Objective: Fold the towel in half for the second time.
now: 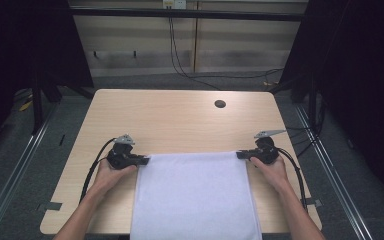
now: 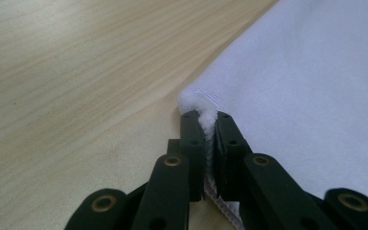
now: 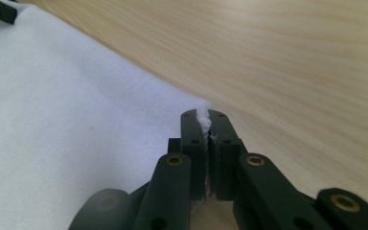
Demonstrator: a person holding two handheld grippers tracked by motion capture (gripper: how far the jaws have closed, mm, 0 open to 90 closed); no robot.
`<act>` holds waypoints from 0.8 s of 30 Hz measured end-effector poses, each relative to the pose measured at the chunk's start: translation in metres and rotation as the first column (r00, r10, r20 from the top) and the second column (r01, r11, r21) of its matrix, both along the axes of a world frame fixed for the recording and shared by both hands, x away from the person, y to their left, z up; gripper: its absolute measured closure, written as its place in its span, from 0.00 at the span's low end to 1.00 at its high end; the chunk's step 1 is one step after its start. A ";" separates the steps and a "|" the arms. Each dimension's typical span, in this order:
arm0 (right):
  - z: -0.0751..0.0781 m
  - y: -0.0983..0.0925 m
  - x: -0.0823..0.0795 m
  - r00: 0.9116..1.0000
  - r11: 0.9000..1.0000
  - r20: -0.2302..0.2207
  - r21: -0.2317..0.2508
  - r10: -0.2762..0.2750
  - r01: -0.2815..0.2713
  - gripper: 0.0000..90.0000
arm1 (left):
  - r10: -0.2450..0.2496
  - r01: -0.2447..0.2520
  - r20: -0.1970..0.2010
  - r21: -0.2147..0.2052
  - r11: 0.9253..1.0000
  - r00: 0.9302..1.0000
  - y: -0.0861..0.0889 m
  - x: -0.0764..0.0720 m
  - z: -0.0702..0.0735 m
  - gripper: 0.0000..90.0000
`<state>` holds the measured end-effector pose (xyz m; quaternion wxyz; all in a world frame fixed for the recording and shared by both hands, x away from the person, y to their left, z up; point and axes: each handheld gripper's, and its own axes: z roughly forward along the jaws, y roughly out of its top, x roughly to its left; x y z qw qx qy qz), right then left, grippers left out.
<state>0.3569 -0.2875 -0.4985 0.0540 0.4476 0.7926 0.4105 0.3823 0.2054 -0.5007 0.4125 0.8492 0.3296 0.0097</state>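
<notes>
A white cloth (image 1: pixel 195 195) lies spread flat on the wooden table (image 1: pixel 180 115), and its near end hangs over the table's front edge. My left gripper (image 1: pixel 146 160) is shut on the cloth's far left corner (image 2: pixel 199 103), with the hem pinched between the black jaws. At the far right corner (image 3: pixel 203 115) my right gripper (image 1: pixel 240 155) is shut on the cloth in the same way. Both grippers rest low on the table and point inward toward each other. In the right gripper view the left gripper's tip (image 3: pixel 0 9) shows at the top left.
A dark round hole (image 1: pixel 220 104) sits in the tabletop near the far right. Bare wood stretches beyond the cloth to the far edge. Black cables (image 1: pixel 92 167) trail from both grippers. Metal frame rails (image 1: pixel 10 165) run along both sides on the floor.
</notes>
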 end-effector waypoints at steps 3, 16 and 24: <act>0.007 -0.004 -0.001 1.000 0.999 0.022 0.035 -0.010 0.009 0.96 | 0.015 -0.015 0.006 -0.030 0.999 1.000 0.004 0.000 0.004 0.94; 0.050 -0.011 0.006 0.992 0.994 0.114 0.102 -0.049 0.037 0.97 | 0.054 -0.043 0.097 -0.115 0.992 0.994 0.002 0.015 0.053 0.94; 0.077 -0.015 0.016 0.986 0.995 0.159 0.093 -0.052 0.038 0.97 | 0.080 -0.062 0.116 -0.157 0.986 0.990 0.004 0.025 0.073 0.94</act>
